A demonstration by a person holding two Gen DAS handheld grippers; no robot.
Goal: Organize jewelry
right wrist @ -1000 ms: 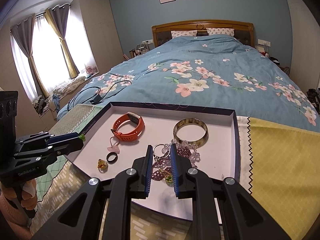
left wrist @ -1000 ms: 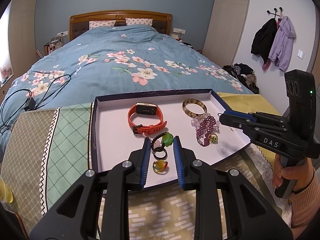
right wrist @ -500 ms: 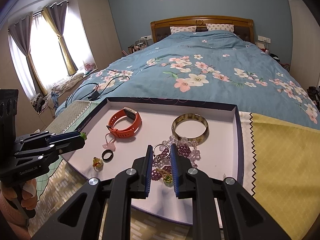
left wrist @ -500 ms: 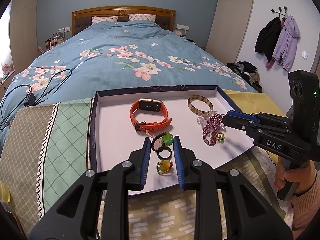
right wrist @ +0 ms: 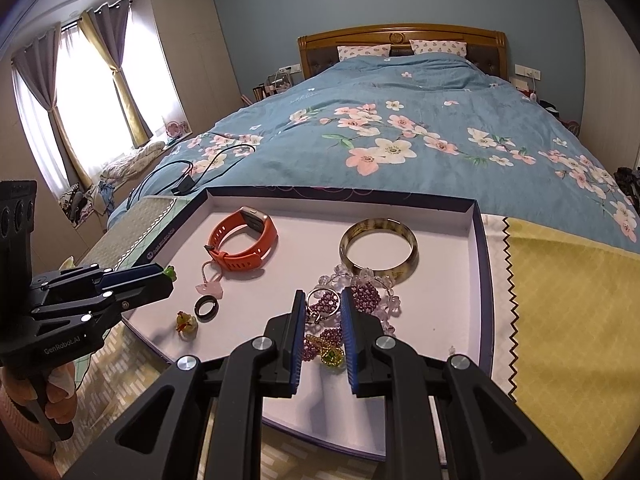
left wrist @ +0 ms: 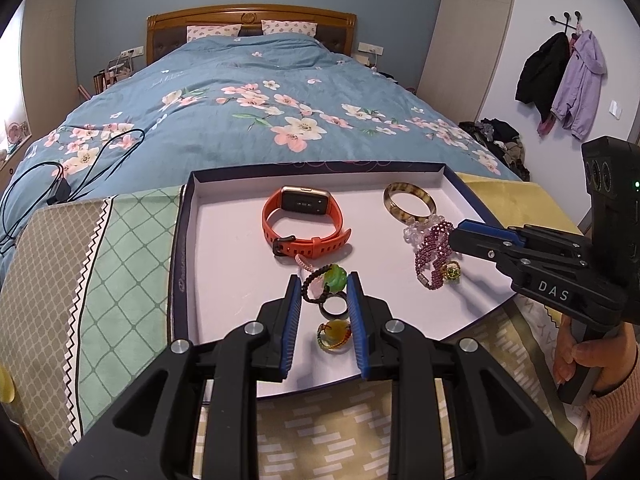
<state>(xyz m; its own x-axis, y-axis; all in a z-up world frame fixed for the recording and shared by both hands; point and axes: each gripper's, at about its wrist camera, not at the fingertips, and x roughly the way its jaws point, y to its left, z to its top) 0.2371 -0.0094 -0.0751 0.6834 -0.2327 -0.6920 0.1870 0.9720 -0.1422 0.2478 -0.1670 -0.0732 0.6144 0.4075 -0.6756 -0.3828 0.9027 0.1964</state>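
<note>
With the left gripper [left wrist: 323,280] clamped on the green charm [left wrist: 335,278] and the right gripper [right wrist: 322,296] pinching the silver ring [right wrist: 310,300], lift each slowly, untangling cords.

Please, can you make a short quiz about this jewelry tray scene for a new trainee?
1. True or false: the orange watch lies on the bedspread.
2. Which is nearer the tray's far wall: the bangle or the black ring?
3. What is between the left hand-held gripper's fingertips? A) green charm B) amber ring C) purple beads
Key: 1 false; 2 bangle; 3 A.
</note>
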